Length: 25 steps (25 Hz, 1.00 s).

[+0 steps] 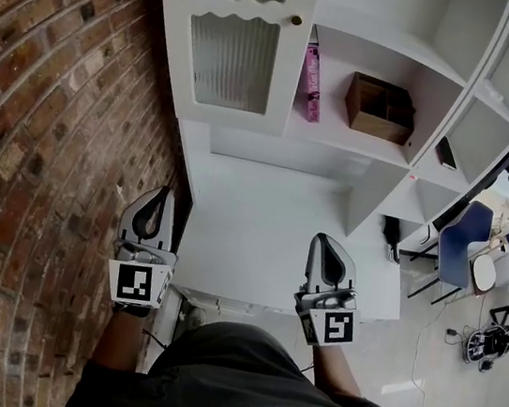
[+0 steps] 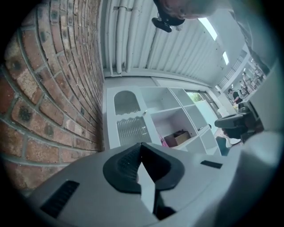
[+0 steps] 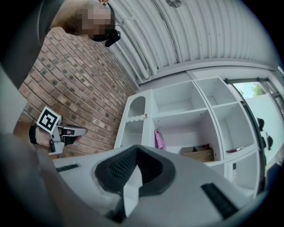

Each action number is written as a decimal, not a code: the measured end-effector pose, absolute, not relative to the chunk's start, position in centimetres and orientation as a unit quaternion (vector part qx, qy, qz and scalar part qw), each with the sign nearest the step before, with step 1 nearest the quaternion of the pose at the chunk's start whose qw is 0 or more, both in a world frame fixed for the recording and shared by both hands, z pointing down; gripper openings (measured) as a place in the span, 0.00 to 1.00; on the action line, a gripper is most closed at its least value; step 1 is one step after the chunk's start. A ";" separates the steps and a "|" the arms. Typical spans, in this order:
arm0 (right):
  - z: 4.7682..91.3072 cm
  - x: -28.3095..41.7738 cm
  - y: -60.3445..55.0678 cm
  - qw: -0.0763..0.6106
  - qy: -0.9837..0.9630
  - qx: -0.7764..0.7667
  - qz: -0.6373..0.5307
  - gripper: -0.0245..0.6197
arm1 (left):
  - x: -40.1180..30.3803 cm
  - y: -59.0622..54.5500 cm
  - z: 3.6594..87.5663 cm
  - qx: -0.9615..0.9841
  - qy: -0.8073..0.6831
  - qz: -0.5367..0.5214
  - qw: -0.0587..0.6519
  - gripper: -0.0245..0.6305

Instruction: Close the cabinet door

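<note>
The white cabinet's ribbed-glass door (image 1: 234,57) with a small brass knob (image 1: 297,20) lies flush with the cabinet front, at the left of the open shelves. The same door (image 2: 132,130) shows ahead in the left gripper view, and as a narrow panel (image 3: 133,128) in the right gripper view. My left gripper (image 1: 160,195) hangs well back from it, near the white counter's (image 1: 259,236) left front corner, its jaws shut with nothing between them. My right gripper (image 1: 322,243) is over the counter's front right, also shut and empty.
A brick wall (image 1: 45,148) runs close along the left. The open shelves hold a pink book (image 1: 310,83) and a brown wooden box (image 1: 380,108). A blue chair (image 1: 462,243) and cables on the floor lie to the right.
</note>
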State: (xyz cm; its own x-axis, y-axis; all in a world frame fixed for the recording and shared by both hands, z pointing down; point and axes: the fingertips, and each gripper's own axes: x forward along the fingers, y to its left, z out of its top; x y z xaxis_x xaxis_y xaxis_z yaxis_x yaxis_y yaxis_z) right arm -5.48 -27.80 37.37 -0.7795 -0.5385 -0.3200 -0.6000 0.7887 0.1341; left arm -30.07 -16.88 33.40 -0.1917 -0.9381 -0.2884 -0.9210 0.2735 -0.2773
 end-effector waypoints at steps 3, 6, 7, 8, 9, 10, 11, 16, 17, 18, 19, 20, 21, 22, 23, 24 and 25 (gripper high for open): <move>37.4 -5.8 -27.5 0.134 0.938 -0.300 0.114 0.04 | -30.1 -16.4 33.8 -0.601 0.774 -0.022 0.196 0.04; 37.4 -6.0 -27.3 0.135 0.939 -0.296 0.113 0.04 | -30.0 -16.1 34.0 -0.602 0.774 -0.022 0.195 0.04; 37.4 -6.1 -27.2 0.135 0.939 -0.295 0.113 0.04 | -30.0 -16.0 34.1 -0.602 0.774 -0.022 0.194 0.04; 37.4 -6.2 -27.2 0.136 0.939 -0.294 0.112 0.04 | -30.0 -15.9 34.2 -0.602 0.774 -0.023 0.193 0.04; 37.4 -6.2 -27.1 0.136 0.940 -0.293 0.112 0.04 | -30.0 -15.8 34.3 -0.602 0.775 -0.023 0.191 0.04; 37.4 -6.3 -27.0 0.136 0.940 -0.293 0.111 0.04 | -30.0 -15.7 34.5 -0.602 0.775 -0.024 0.189 0.04; 37.4 -6.3 -27.0 0.136 0.940 -0.292 0.112 0.04 | -30.1 -15.6 34.7 -0.602 0.776 -0.025 0.186 0.04; 37.4 -6.6 -26.7 0.136 0.941 -0.290 0.113 0.04 | -30.1 -15.4 34.7 -0.603 0.775 -0.025 0.187 0.04; 37.5 -6.7 -26.7 0.135 0.941 -0.289 0.113 0.04 | -30.1 -15.3 34.7 -0.603 0.775 -0.025 0.187 0.04; 37.5 -6.8 -26.7 0.135 0.941 -0.289 0.113 0.04 | -30.1 -15.3 34.7 -0.603 0.775 -0.025 0.186 0.04; 37.5 -6.8 -26.7 0.134 0.941 -0.289 0.113 0.04 | -30.2 -15.3 34.7 -0.603 0.775 -0.025 0.186 0.04; 37.4 -6.9 -26.7 0.134 0.941 -0.289 0.114 0.04 | -30.2 -15.3 34.7 -0.603 0.775 -0.025 0.187 0.04; 37.4 -6.9 -26.7 0.135 0.941 -0.289 0.115 0.04 | -30.2 -15.3 34.7 -0.604 0.775 -0.024 0.187 0.04; 37.4 -6.9 -26.7 0.135 0.941 -0.289 0.116 0.04 | -30.2 -15.3 34.7 -0.604 0.774 -0.024 0.187 0.04; 37.3 -6.9 -26.6 0.135 0.941 -0.289 0.116 0.04 | -30.1 -15.3 34.8 -0.605 0.774 -0.024 0.186 0.04; 37.3 -6.9 -26.6 0.135 0.941 -0.289 0.117 0.04 | -30.1 -15.3 34.8 -0.605 0.774 -0.024 0.185 0.04; 37.3 -6.9 -26.6 0.135 0.941 -0.289 0.116 0.04 | -30.2 -15.3 34.9 -0.606 0.774 -0.024 0.184 0.04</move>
State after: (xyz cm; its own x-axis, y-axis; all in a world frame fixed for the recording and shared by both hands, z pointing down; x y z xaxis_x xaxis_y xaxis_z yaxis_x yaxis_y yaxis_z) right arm -6.90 -26.61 37.33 -0.7964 -0.5129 -0.3203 -0.5755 0.8056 0.1408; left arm -30.16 -15.33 34.89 -0.1988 -0.9461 -0.2556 -0.9281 0.2655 -0.2610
